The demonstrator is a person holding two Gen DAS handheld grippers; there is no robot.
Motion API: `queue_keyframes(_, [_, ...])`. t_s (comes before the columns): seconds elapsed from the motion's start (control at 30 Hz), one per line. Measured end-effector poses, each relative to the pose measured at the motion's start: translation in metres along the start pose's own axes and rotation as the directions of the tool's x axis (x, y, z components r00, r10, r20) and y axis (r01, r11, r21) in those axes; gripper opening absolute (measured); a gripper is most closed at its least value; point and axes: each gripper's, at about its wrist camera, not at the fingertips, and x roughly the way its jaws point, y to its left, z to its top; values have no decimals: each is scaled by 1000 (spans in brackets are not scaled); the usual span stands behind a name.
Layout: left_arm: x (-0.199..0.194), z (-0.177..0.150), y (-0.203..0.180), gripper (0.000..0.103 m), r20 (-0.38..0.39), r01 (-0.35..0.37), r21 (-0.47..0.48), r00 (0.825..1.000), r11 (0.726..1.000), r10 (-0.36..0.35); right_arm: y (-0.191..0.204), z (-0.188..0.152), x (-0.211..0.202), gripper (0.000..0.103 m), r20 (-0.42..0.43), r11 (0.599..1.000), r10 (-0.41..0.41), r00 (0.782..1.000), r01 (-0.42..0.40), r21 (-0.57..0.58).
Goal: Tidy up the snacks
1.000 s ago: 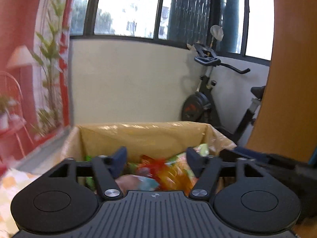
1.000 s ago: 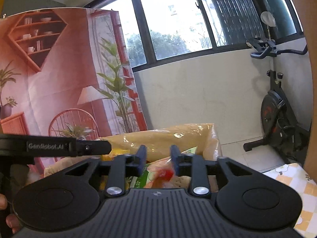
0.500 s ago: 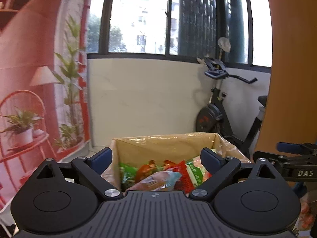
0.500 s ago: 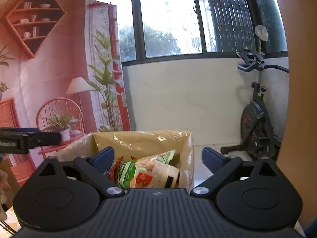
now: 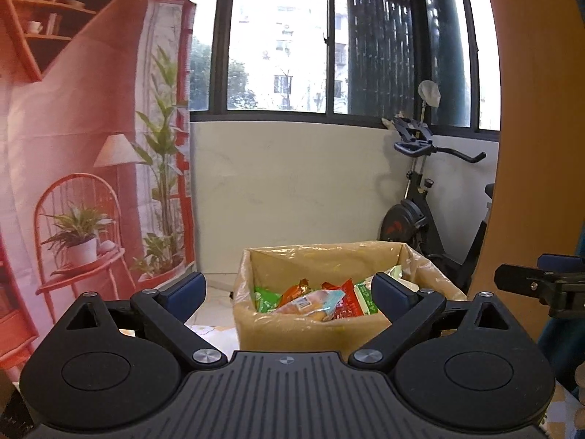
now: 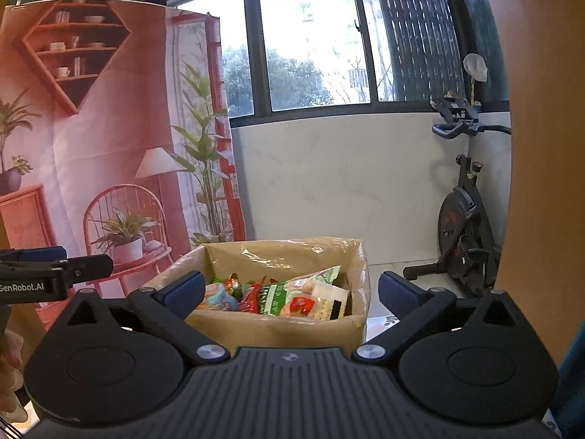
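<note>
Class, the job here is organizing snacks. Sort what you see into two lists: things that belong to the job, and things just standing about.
Belongs: cardboard box, snack packets, left gripper, right gripper.
Standing about: exercise bike, printed backdrop, window.

left gripper (image 5: 289, 289) — jaws spread wide, just opened, nothing between | right gripper (image 6: 290, 289) — jaws spread wide, just opened, nothing between

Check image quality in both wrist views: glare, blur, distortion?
Left wrist: windows blown out, glare on the box liner, straight frames bowed by the fisheye, snacks sharp. Right wrist: same backlit windows, liner sheen at the box rim, strong edge curvature, no motion blur.
</note>
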Motion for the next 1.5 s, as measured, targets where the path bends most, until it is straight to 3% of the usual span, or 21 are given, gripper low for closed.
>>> queue_keyframes(0.3, [-59,9,3,98,29,-69,21,997,997,68,22,4,-53,103,20,1000,-17,1000,17,-8])
queue_keyframes(0.67, [-99,24,5,98,84,-79,20,993,997,77,38,14,-98,103,70,1000,-21,997,22,-19])
queue_keyframes(1.5, [-108,23,17,98,80,-81,-22,993,997,82,35,13,-104,103,76,999,-40,996,40,4])
